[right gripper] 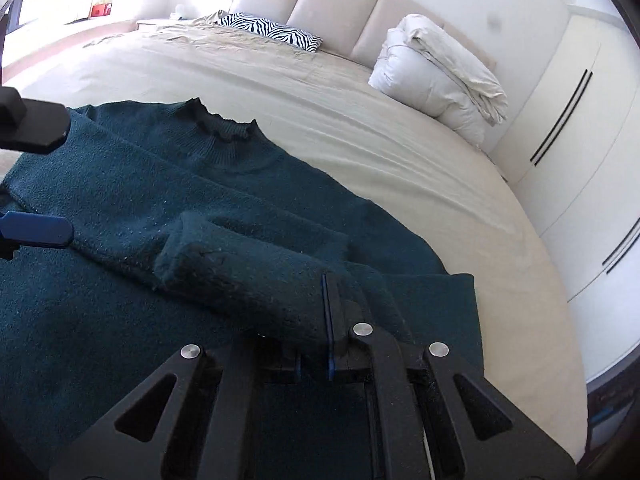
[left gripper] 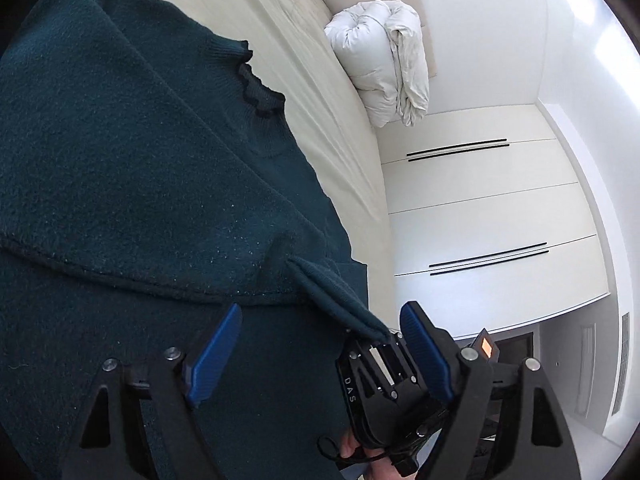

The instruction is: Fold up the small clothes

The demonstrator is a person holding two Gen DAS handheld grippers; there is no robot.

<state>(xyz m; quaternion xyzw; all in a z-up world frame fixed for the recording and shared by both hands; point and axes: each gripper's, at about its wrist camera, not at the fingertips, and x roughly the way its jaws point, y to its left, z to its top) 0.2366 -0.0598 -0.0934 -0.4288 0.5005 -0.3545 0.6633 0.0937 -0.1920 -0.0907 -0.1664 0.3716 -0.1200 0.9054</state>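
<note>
A dark teal knit sweater [right gripper: 168, 184] with a ruffled collar [right gripper: 226, 130] lies flat on the cream bed [right gripper: 360, 128]. My right gripper [right gripper: 326, 312] is shut on the sweater's sleeve [right gripper: 248, 268], which lies folded across the body. In the left wrist view the sweater [left gripper: 140, 168] fills the left side. My left gripper [left gripper: 320, 344] is open with blue pads [left gripper: 216, 352] spread wide above the sweater, holding nothing. The right gripper [left gripper: 384, 336] shows there, pinching a ridge of sleeve fabric [left gripper: 336, 296]. The left gripper's blue finger [right gripper: 36, 230] pokes in at the left edge of the right wrist view.
A folded white duvet [right gripper: 440, 80] sits at the head of the bed, with a zebra-print pillow [right gripper: 272, 32] and padded headboard [right gripper: 332, 12] behind. White wardrobe doors [left gripper: 480, 216] with black handles stand beside the bed. Bare sheet lies to the sweater's right [right gripper: 440, 208].
</note>
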